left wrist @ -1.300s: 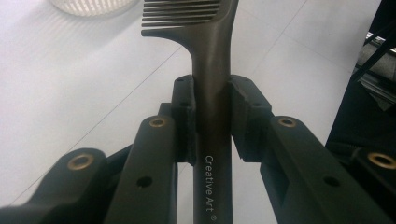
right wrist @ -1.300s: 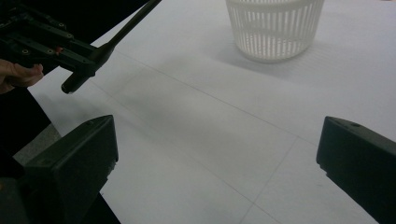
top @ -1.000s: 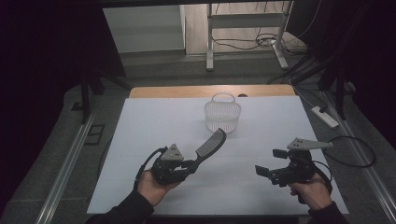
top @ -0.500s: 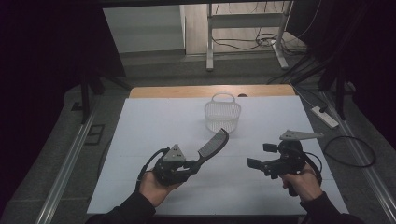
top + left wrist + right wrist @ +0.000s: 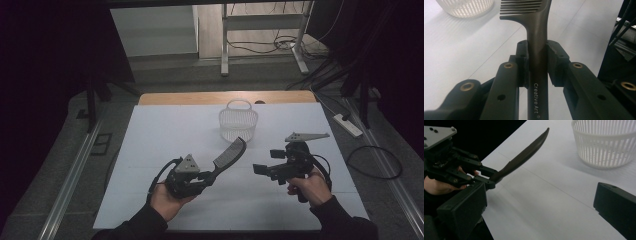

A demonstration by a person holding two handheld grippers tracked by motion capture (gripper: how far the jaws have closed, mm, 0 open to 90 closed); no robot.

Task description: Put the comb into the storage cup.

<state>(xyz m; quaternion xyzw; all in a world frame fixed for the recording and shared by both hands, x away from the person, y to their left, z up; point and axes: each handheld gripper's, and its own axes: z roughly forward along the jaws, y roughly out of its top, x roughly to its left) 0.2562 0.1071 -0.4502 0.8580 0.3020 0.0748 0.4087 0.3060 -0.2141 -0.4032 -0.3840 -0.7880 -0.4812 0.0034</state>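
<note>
While we clamp the left hand-held gripper (image 5: 207, 177) on the comb's (image 5: 231, 155) handle, teeth aimed at the basket (image 5: 238, 125), the right hand-held gripper (image 5: 266, 163) gapes beside it, ready to receive.

The left claw (image 5: 537, 62) is clamped on the handle of a dark comb (image 5: 537, 32), one pad pressing each side. The handle bears the words "Creative Art" just below the pads. Beyond the pads the comb's teeth fan out toward a white slatted basket (image 5: 465, 7), which stands on the white tabletop (image 5: 461, 50) apart from the comb.
</note>
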